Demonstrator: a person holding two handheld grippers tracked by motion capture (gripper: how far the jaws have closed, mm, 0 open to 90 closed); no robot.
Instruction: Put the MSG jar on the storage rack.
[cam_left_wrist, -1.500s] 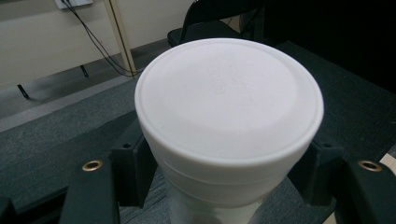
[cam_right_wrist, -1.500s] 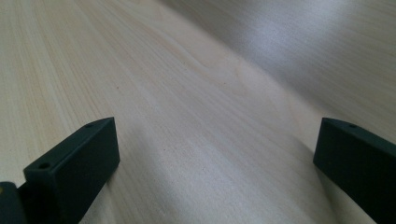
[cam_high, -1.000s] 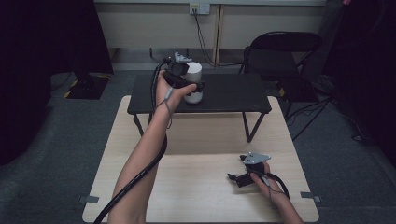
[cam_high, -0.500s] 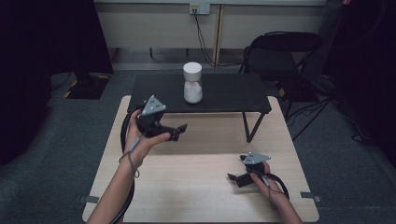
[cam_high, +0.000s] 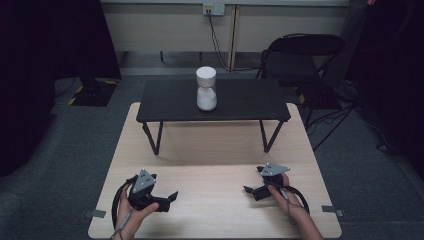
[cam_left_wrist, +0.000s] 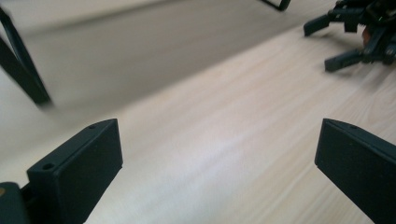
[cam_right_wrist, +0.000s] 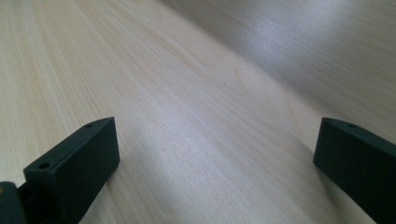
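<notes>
White hourglass-shaped object (cam_high: 206, 88): upright on the small black counter (cam_high: 250, 102), near its middle, touching neither claw.
Black counter: standing on the far half of the light wooden counter (cam_high: 215, 145).
Left claw (cam_high: 167, 199): jaws wide apart, nothing between them, low over the near left of the wooden counter.
Right claw (cam_high: 252, 190): jaws apart too, empty, near right.
Spacing: both claws well apart from the object.
Progress: judged complete or nearly so; the object looks placed, hands parked, little left.
</notes>
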